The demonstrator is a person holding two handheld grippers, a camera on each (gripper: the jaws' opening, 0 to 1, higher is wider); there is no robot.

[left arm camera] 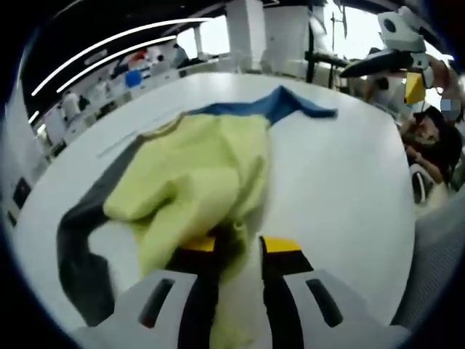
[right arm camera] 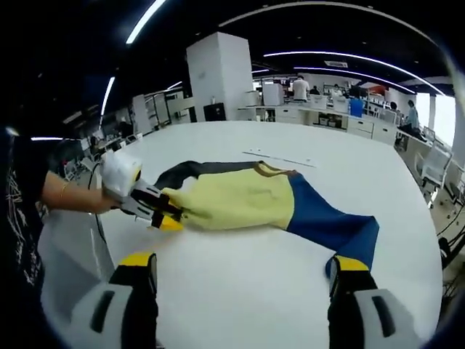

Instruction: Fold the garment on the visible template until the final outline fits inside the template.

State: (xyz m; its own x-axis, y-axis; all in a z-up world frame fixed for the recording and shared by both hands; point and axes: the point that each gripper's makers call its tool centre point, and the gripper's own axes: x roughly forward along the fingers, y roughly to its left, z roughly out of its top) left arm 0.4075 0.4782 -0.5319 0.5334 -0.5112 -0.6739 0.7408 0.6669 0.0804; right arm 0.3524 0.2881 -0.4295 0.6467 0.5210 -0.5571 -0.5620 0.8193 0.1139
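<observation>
Soft matt cloth garment (right arm camera: pixel 247 200) on smooth, faintly glossy white table (right arm camera: pixel 254 291).

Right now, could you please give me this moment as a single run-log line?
garment: bunched, partly folded on white table | left gripper: shut on garment's yellow edge | right gripper: open, empty, beside blue end

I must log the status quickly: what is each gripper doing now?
Left gripper: closed on the yellow part of the garment.
Right gripper: open, holding nothing, above the white table.
</observation>
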